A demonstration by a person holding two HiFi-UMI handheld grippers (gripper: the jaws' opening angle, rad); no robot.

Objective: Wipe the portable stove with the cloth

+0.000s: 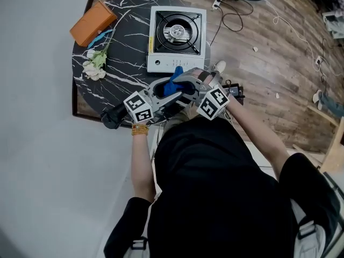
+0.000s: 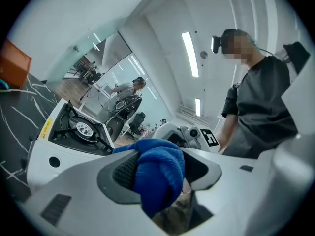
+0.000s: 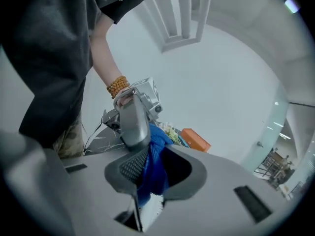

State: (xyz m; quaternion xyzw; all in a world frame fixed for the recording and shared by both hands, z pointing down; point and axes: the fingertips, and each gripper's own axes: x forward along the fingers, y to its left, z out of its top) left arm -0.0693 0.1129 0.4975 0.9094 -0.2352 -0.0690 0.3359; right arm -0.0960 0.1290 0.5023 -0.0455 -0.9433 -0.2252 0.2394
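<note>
Tongs-wise, right tongs point(image 3: 150, 170) are clamped on the fuzzy blue cloth point(image 1: 173, 84), left tongs point(image 2: 158, 167) sit loose around it, up by the white stove's point(image 1: 161, 63) near edge (yellow sticker point(image 2: 46, 127) there, too tiny to read).

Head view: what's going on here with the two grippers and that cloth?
A person holds a gripper in each hand over the near edge of the black marble table, and both meet on the blue cloth. The right gripper pinches the cloth. The left gripper has its jaws wide with the cloth between them, seemingly not pressing. The portable stove sits farther back on the table, clear of the cloth, so wiping is not under way.
</note>
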